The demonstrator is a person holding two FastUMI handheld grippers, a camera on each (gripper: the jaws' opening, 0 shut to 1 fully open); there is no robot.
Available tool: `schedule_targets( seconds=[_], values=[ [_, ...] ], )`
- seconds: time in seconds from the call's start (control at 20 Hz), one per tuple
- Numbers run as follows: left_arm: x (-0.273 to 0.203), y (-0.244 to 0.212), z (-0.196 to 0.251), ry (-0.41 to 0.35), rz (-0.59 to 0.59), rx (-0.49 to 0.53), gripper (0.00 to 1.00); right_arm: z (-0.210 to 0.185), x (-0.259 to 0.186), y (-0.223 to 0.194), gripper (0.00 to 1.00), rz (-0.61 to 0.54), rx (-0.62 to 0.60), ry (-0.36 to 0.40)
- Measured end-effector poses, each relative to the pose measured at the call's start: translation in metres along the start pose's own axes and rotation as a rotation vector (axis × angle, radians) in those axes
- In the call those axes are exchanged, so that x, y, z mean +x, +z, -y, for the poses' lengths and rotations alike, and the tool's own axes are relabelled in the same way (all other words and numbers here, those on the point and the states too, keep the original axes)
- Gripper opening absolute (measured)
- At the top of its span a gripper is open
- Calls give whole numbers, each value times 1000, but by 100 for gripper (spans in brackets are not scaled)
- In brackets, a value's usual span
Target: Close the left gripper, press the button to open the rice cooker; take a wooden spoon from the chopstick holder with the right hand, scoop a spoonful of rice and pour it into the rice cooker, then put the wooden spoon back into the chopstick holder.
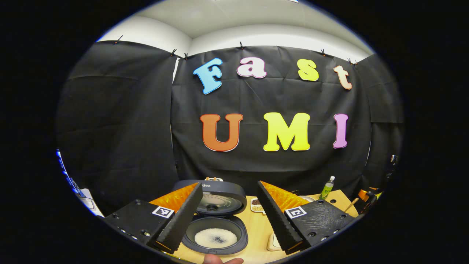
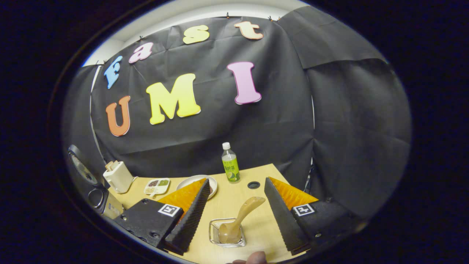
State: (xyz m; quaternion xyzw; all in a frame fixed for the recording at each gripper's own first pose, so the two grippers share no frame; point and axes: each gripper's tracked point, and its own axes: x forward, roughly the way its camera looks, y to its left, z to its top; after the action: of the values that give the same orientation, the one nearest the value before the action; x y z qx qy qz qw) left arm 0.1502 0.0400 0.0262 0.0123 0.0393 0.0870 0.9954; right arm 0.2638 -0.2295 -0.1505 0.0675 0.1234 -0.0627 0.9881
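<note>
Right gripper view: the right gripper (image 2: 234,218) hangs above the wooden tabletop (image 2: 256,176), jaws wide apart, nothing between them. Directly ahead and between the two fingers sits the wire chopstick holder (image 2: 227,233) with the wooden spoon (image 2: 240,220) resting in it, bowl down inside the basket, handle leaning up and away to the right. A green drink bottle (image 2: 230,163) stands upright farther back, near a white plate (image 2: 214,185) and a small divided dish (image 2: 157,186) of grains. The open rice cooker lid (image 2: 82,168) shows at the far left edge.

Left gripper view: the left gripper (image 1: 229,222) is also spread open, empty. The rice cooker (image 1: 216,216) stands between its fingers with the lid (image 1: 220,200) raised; a patch of rice (image 1: 215,237) lies in the inner pot.

Judgement: with rice in the pot and the spoon in the holder, the task looks near its end, or the spoon is about to be drawn; cannot tell which.

If drawing the spoon:
- grip the handle on its upper stretch, clear of the wire rim
- turn the jaws to cross the tilted handle squarely, so it does not roll
- lift along the handle's lean; the light basket may come up with it
- keep the left gripper clear of the pot
</note>
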Motion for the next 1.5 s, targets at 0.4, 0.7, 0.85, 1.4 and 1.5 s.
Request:
schedule_targets(
  seconds=[0.4, 0.7, 0.85, 1.4, 1.5],
  values=[
    [62, 9, -29, 9, -18, -63, 95, -64, -82, 44, 94, 84, -97, 78],
    [109, -34, -55, 29, -180, -58, 100, -71, -127, 36, 97, 80, -56, 37],
    [117, -53, -61, 37, -259, -63, 95, -61, -143, 37, 97, 85, -51, 0],
    [50, -106, -51, -36, -476, -96, 97, -82, -166, 40, 97, 118, -61, 27],
    [29, -136, -42, -62, -560, -142, 97, -90, -168, 38, 94, 117, -70, 43]
  ],
)
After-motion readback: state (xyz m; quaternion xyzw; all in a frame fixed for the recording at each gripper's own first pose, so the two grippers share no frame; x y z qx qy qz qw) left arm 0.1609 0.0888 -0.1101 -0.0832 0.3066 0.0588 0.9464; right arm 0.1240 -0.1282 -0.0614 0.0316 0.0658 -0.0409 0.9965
